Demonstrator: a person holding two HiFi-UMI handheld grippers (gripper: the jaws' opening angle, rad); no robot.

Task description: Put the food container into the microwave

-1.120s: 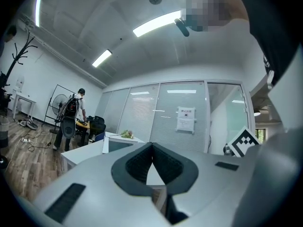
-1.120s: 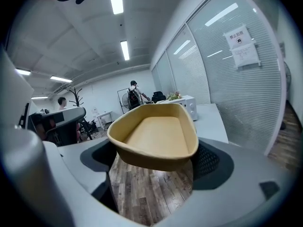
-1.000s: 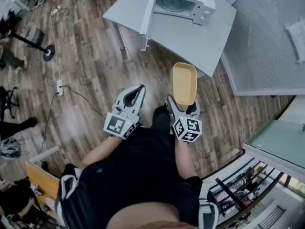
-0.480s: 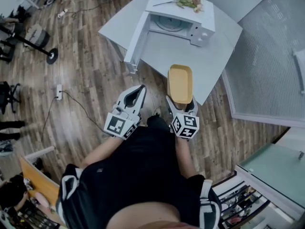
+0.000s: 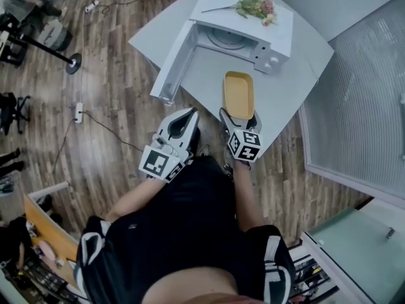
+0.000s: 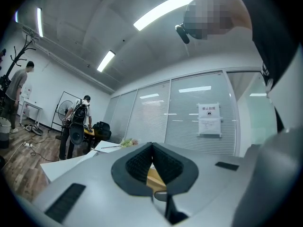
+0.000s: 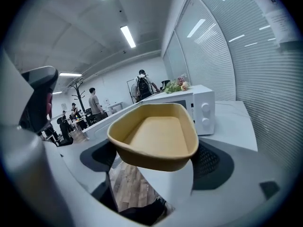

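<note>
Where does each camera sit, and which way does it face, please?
Head view: on the person's head, down at the white microwave; torso, arms, left gripper and right gripper show.
Left gripper view: on that gripper, along its shut jaws toward glass partitions.
Right gripper view: on that gripper, past its shallow yellow plastic container toward the microwave.
Head and right views share container, microwave.

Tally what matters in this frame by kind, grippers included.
Microwave: 1
Food container: 1
Flower bunch: 1
Grippers: 2, the left gripper and the right gripper
Total: 5
</note>
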